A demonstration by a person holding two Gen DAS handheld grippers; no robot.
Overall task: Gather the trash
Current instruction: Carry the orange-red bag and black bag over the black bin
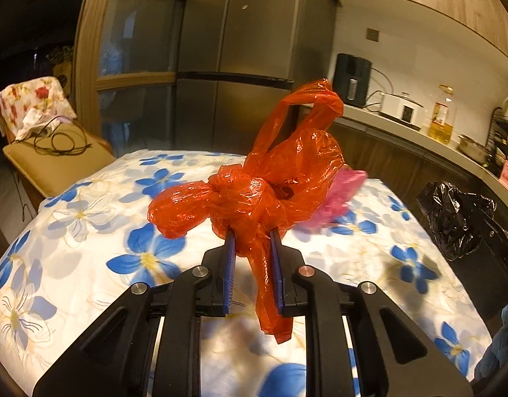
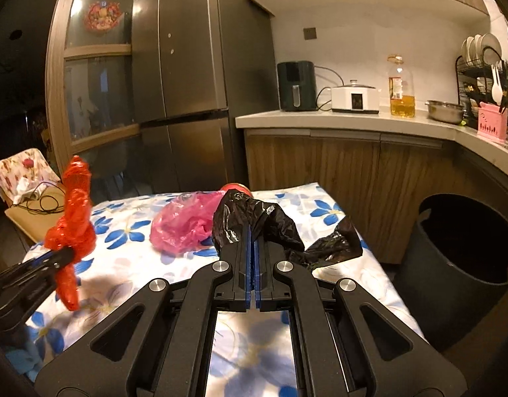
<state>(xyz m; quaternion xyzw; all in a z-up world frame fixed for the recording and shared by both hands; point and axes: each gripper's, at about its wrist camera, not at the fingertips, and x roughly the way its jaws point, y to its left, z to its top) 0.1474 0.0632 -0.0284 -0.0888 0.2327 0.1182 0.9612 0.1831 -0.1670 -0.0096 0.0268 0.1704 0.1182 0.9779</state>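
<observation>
The left gripper (image 1: 252, 236) clamps a knotted orange bag (image 1: 254, 195) above the flowered bench (image 1: 88, 231); the right gripper (image 2: 253, 231) pinches a black bag (image 2: 254, 218), pink bag (image 2: 181, 225) lying just ahead-left

Knotted bag (image 2: 70, 228) held above table (image 2: 128, 264), left side. Loose bag (image 2: 184, 221) lies on table, mid-far. Crumpled bag (image 2: 254, 218) raised just right of it (touching unclear). Bin (image 2: 459, 264) on floor right of table, before counter (image 2: 336, 119).
</observation>
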